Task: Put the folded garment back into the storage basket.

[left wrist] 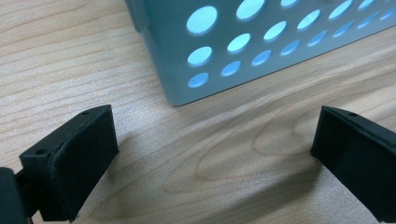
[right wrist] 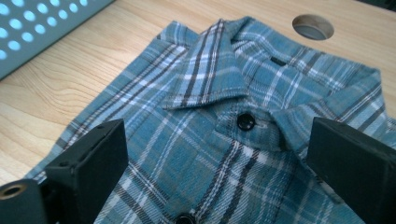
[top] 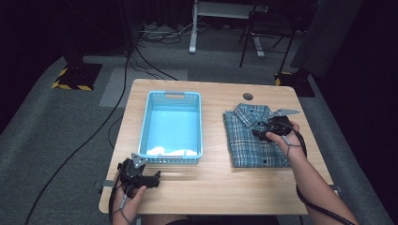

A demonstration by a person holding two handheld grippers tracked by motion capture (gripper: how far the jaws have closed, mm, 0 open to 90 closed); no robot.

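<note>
A folded blue plaid shirt [top: 256, 136] lies on the right half of the wooden table [top: 216, 187], collar toward the far edge. My right gripper [top: 259, 132] hovers just over its middle, jaws wide apart; in the right gripper view the shirt [right wrist: 224, 116] with its collar and black buttons spreads between them, and the right gripper [right wrist: 219, 172] holds nothing. A light blue perforated basket [top: 172, 126] stands at centre left. My left gripper [top: 155, 179] rests low near the table's front left, open; its own view has the left gripper [left wrist: 210, 158] over bare wood before the basket's near corner [left wrist: 177, 88].
A round cable hole [top: 248, 96] sits in the table near the far edge, beyond the shirt. Something pale lies inside the basket at its near end [top: 162, 151]. Cables, stands and a chair frame occupy the dark floor behind the table.
</note>
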